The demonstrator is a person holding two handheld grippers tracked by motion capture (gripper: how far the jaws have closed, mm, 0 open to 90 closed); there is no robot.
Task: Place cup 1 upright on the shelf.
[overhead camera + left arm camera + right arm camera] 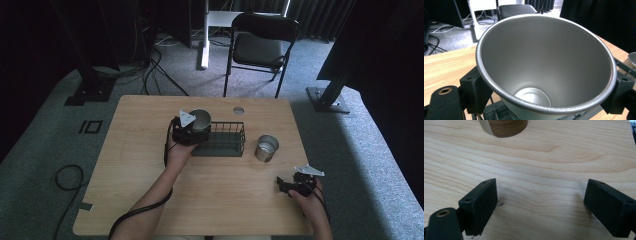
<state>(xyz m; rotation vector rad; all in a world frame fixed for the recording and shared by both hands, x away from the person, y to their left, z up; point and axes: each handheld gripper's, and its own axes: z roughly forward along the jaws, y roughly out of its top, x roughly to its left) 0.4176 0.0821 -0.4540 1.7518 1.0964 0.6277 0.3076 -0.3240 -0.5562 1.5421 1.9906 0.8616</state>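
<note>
The left gripper [192, 131] holds a metal cup [200, 119] clamped between its jaws, one jaw on each side of the wall just under the rim, and it hangs over the near-left end of a wire basket [225, 140] that sits a little toward twelve o'clock from the table's middle. My worry is the grip: the cup tapers downward and the walls look smooth, so if the jaws ease at all it could slide down through them and clatter onto the basket wires (or catch the basket's rim and tip over the side). A crooked lowering could also nudge the light basket along the table [140, 165]. In the left gripper view the cup [546, 62] is empty, a dull brushed grey inside with a rolled lip and a small flat bottom, and dark basket wires [492, 110] show below it. A second cup [266, 148] stands upright at about three o'clock of the basket, just beside it but apart. The right gripper [289, 186] rests low at five o'clock, jaws spread wide with nothing between them; its own view shows bare wood grain [541, 170] in the gap.
</note>
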